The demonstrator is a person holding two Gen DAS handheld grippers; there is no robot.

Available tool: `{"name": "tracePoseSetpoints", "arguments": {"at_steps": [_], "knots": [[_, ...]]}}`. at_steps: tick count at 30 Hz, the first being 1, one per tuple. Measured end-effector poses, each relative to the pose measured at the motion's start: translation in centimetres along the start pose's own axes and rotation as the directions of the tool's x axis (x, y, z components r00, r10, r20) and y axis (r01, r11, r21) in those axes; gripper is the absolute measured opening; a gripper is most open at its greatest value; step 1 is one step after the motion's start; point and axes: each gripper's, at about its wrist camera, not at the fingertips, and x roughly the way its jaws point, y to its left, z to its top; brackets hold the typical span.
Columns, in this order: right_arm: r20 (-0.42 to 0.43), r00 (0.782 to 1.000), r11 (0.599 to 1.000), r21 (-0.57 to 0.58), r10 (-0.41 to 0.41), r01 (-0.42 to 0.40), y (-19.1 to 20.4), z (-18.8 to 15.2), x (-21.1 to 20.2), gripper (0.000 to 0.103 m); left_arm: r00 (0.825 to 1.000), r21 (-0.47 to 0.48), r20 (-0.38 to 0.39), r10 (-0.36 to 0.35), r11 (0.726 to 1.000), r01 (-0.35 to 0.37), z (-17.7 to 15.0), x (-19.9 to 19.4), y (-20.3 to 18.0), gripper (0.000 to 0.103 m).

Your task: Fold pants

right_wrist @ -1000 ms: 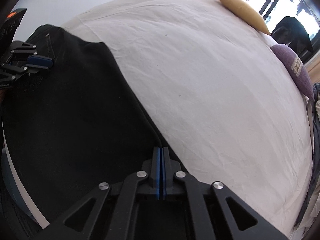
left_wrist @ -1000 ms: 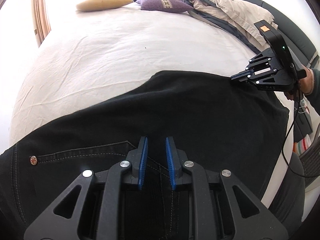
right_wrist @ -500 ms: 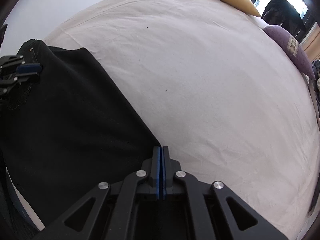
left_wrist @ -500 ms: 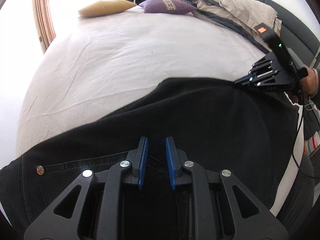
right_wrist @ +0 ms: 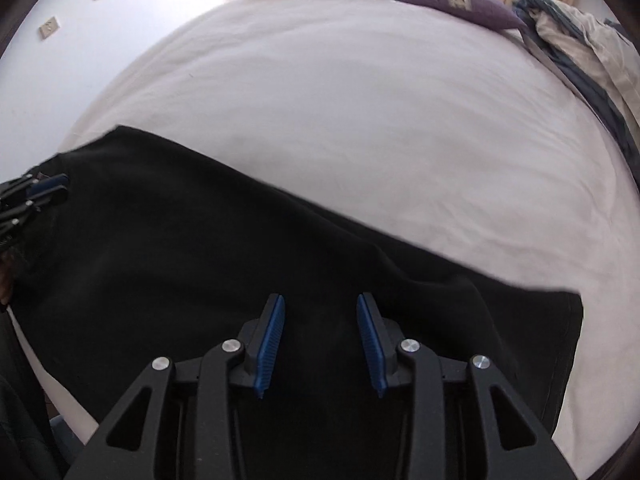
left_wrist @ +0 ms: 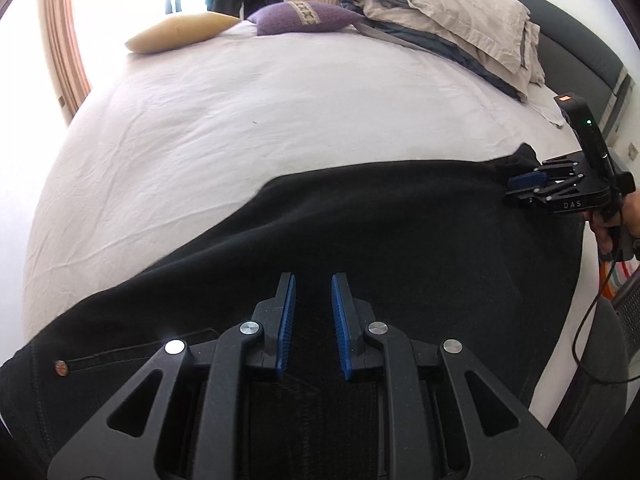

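Note:
Black pants (left_wrist: 380,232) lie spread along the near edge of the white bed (left_wrist: 280,112). My left gripper (left_wrist: 313,284) is open, hovering just above the waistband end by a pocket rivet (left_wrist: 61,368). In the right wrist view the pants (right_wrist: 200,248) run left to right, with the hem end (right_wrist: 560,328) at the right. My right gripper (right_wrist: 320,302) is open and empty above the leg fabric. It also shows in the left wrist view (left_wrist: 528,180) at the leg end. The left gripper shows in the right wrist view (right_wrist: 50,188) at the far left.
A yellow pillow (left_wrist: 180,32) and a purple pillow (left_wrist: 304,18) lie at the far side of the bed. A crumpled beige and grey duvet (left_wrist: 452,20) is piled by the dark headboard (left_wrist: 568,40). A cable (left_wrist: 588,340) hangs off the bed's right edge.
My right gripper, shut on the leg edge before, has opened and let go of the pants, and has turned toward the pillows. My left gripper stays open over the waistband.

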Motion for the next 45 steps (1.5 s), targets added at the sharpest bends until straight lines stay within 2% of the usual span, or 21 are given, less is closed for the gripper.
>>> {"name": "tracePoseSetpoints", "arguments": {"at_steps": [3,6,8,11,12,15,18,20,22,24,25,27,28,29,30,31,32,34,37,39,45], "knots": [[0.027,0.999,0.994,0.1,-0.039,0.036,-2.8,-1.9,-1.1,0.038,1.0,0.084,-0.027,-0.01,0.996,0.012,-1.5,1.4,-3.3,0.018],[0.012,0.993,0.972,0.203,-0.12,0.115,-6.4,-3.6,-1.2,0.038,0.999,0.166,0.002,0.052,0.985,-0.052,-2.6,1.8,-5.0,0.018],[-0.007,0.98,0.939,0.286,-0.198,0.192,-8.7,-5.9,-2.2,0.038,1.0,0.144,-0.006,0.022,0.989,-0.021,-2.6,1.6,-4.6,0.018],[-0.04,0.95,0.838,0.461,-0.31,0.293,-12.1,-8.2,-5.2,0.036,1.0,0.112,-0.012,0.005,0.994,-0.004,-2.4,1.1,-4.1,0.018],[0.007,0.954,0.824,0.506,-0.3,0.256,-12.5,-8.4,-6.4,0.036,1.0,0.111,0.0,0.011,0.994,-0.011,-2.3,0.7,-4.1,0.018],[0.223,0.964,0.852,0.524,-0.142,0.004,-11.5,-6.7,-8.4,0.037,1.0,0.121,0.02,0.016,0.993,-0.018,-2.5,-0.2,-4.8,0.018],[0.359,0.927,0.845,0.457,0.11,-0.278,-9.4,-3.5,-6.9,0.055,1.0,0.155,0.013,0.007,0.988,-0.009,-3.2,-0.4,-5.8,0.018],[0.348,0.901,0.813,0.426,0.258,-0.397,-8.2,-1.8,-4.0,0.056,1.0,0.171,-0.02,0.018,0.985,-0.014,-3.6,0.2,-6.2,0.018],[0.264,0.943,0.83,0.464,0.204,-0.31,-7.3,-2.0,-1.6,0.053,1.0,0.164,-0.016,0.011,0.986,-0.008,-3.7,0.2,-5.9,0.018],[0.299,0.931,0.759,0.55,0.21,-0.347,-9.6,-3.3,0.0,0.012,1.0,0.15,-0.019,0.007,0.989,-0.004,-3.8,0.2,-5.6,0.018],[0.308,0.932,0.727,0.594,0.19,-0.344,-11.3,-4.1,0.3,0.0,1.0,0.143,-0.018,0.005,0.99,-0.002,-3.9,0.3,-5.3,0.018],[0.353,0.929,0.669,0.664,0.113,-0.334,-14.6,-6.0,-0.5,0.0,1.0,0.127,-0.017,-0.007,0.992,0.009,-3.2,0.7,-5.1,0.018],[0.295,0.955,0.665,0.719,-0.028,-0.203,-15.6,-6.9,-1.8,0.002,1.0,0.121,-0.016,-0.009,0.993,0.011,-3.3,0.7,-5.0,0.018],[0.26,0.955,0.645,0.756,-0.139,-0.112,-16.8,-7.6,-3.2,0.006,1.0,0.117,-0.014,-0.01,0.993,0.011,-3.3,0.7,-5.0,0.018],[0.279,0.943,0.619,0.778,-0.181,-0.111,-18.1,-8.3,-4.6,0.013,1.0,0.116,-0.014,-0.008,0.993,0.01,-3.0,0.9,-4.9,0.018],[0.298,0.932,0.595,0.794,-0.208,-0.121,-19.0,-8.9,-6.0,0.035,1.0,0.118,-0.013,-0.006,0.993,0.008,-3.1,0.9,-4.9,0.018],[0.331,0.92,0.597,0.789,-0.211,-0.147,-19.8,-9.0,-7.2,0.047,1.0,0.12,-0.012,-0.005,0.993,0.006,-3.1,1.0,-4.9,0.018],[0.394,0.908,0.67,0.713,-0.14,-0.206,-20.4,-8.1,-8.5,0.047,1.0,0.119,-0.011,-0.005,0.993,0.006,-3.1,1.0,-5.0,0.018],[0.337,0.941,0.775,0.588,0.028,-0.234,-20.2,-6.0,-7.6,0.047,1.0,0.113,-0.012,-0.011,0.993,0.013,-3.2,1.0,-4.8,0.018],[0.267,0.963,0.83,0.527,0.043,-0.184,-19.8,-5.6,-6.7,0.047,1.0,0.11,-0.015,-0.016,0.994,0.017,-3.1,0.7,-4.6,0.018],[0.212,0.974,0.837,0.516,0.083,-0.184,-19.8,-6.6,-4.1,0.047,1.0,0.117,-0.019,-0.01,0.993,0.012,-2.9,0.8,-4.6,0.018]]}}
